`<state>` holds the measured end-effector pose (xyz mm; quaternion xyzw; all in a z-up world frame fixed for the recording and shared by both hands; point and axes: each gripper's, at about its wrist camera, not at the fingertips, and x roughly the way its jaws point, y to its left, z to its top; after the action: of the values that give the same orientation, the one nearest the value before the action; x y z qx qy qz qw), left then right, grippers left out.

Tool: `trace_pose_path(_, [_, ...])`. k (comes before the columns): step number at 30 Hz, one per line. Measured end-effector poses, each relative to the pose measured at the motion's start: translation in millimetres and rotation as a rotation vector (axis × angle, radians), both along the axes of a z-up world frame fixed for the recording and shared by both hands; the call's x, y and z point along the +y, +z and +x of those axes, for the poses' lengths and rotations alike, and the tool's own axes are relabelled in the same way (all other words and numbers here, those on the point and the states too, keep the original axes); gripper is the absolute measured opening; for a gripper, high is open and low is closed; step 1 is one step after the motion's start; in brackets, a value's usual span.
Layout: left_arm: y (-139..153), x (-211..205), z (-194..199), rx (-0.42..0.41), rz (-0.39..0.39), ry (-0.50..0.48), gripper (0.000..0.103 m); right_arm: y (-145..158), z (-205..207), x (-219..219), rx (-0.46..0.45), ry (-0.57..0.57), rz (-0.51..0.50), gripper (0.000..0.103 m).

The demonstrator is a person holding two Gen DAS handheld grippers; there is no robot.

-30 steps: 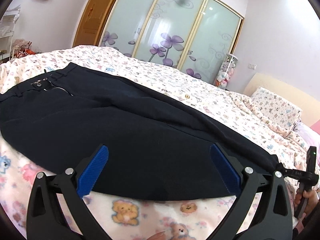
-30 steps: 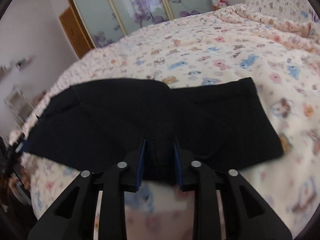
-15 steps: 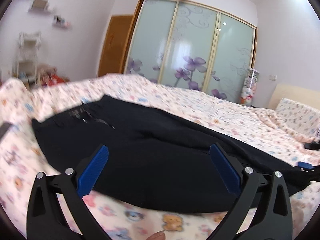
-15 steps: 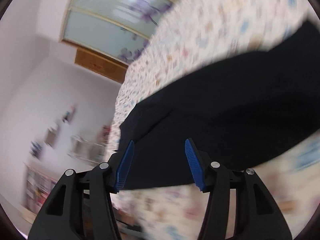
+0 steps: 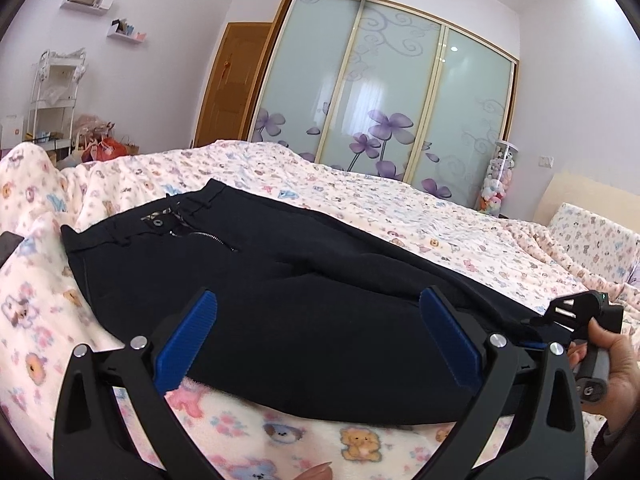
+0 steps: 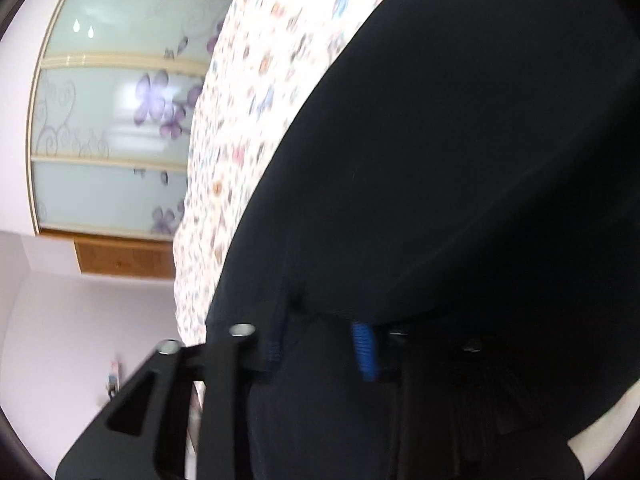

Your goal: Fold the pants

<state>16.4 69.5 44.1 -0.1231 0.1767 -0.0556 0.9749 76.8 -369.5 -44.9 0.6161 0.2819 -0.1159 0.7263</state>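
Black pants (image 5: 304,292) lie flat across the patterned bedspread (image 5: 400,208), waistband and zipper at the left, legs running right. My left gripper (image 5: 320,344) is open and empty, hovering over the pants' near edge. My right gripper (image 6: 324,348) is rolled sideways, its blue pads (image 6: 365,354) a little apart with black pants fabric (image 6: 460,160) between them; whether it pinches the fabric is unclear. It also shows in the left wrist view (image 5: 584,320) at the leg end, held by a hand.
A frosted sliding wardrobe (image 5: 384,100) with purple flowers and a wooden door (image 5: 232,84) stand behind the bed. A white shelf rack (image 5: 56,96) is at the left. Pillows (image 5: 592,236) lie at the right.
The right gripper let go of the leg end, opened, rolled sideways and now sits over the fabric again with pads closer. The left gripper rose and shifted its view left, staying open.
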Motion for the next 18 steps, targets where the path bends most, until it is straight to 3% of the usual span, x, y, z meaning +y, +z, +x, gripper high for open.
trace_pose_path(3, [-1.7, 1.9, 2.5, 0.013, -0.005, -0.005, 0.101, 7.8, -4.7, -4.1, -0.083, 0.012, -0.035, 0.005])
trace_pose_path(8, [-10.7, 9.3, 13.0, 0.067, -0.065, -0.043, 0.101, 46.2, -42.4, 3.8, -0.288, 0.166, -0.235, 0.003])
trace_pose_path(13, [-25.5, 19.9, 32.4, 0.154, -0.228, -0.155, 0.101, 50.1, -86.8, 6.4, -0.422, 0.294, -0.356, 0.002])
trace_pose_path(18, [-1.7, 36.4, 70.5, 0.194, -0.365, -0.167, 0.101, 37.5, -108.6, -3.0, -0.464, 0.369, -0.493, 0.001])
